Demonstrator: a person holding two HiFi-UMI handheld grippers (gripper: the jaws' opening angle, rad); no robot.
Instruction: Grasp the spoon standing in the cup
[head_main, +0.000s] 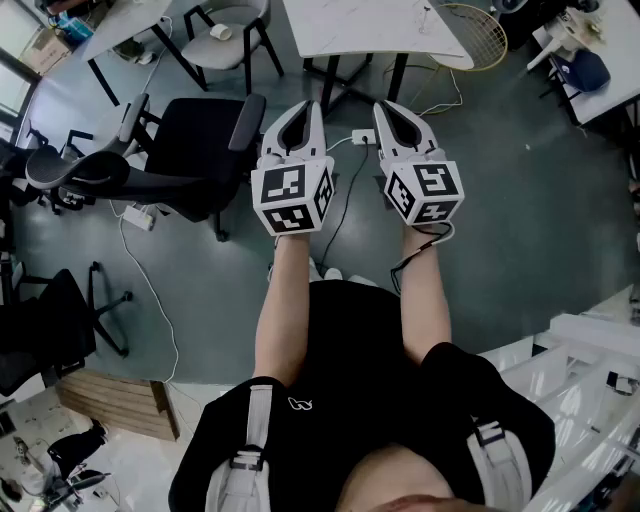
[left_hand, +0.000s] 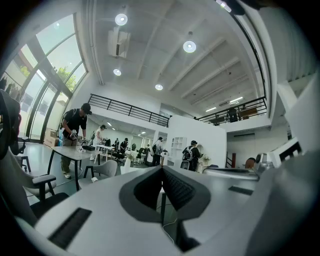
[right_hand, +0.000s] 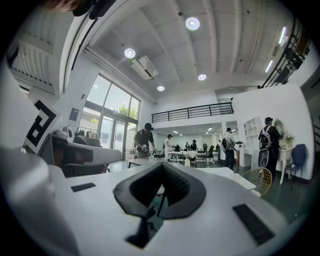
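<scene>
No spoon and no cup standing on a surface shows in any view. I hold both grippers side by side in front of me, above the grey floor. My left gripper (head_main: 300, 106) is shut with nothing between its jaws, and its own view shows the closed tips (left_hand: 161, 170) against a large hall. My right gripper (head_main: 394, 108) is also shut and empty, with its tips (right_hand: 162, 166) pointing level into the room. Each gripper's marker cube faces my head camera.
A white table (head_main: 370, 30) stands just beyond the grippers, with a racket (head_main: 482, 35) at its right. A black office chair (head_main: 190, 150) is at the left and a grey chair (head_main: 235, 40) behind it. Cables and a power strip (head_main: 362, 138) lie on the floor. People stand far off.
</scene>
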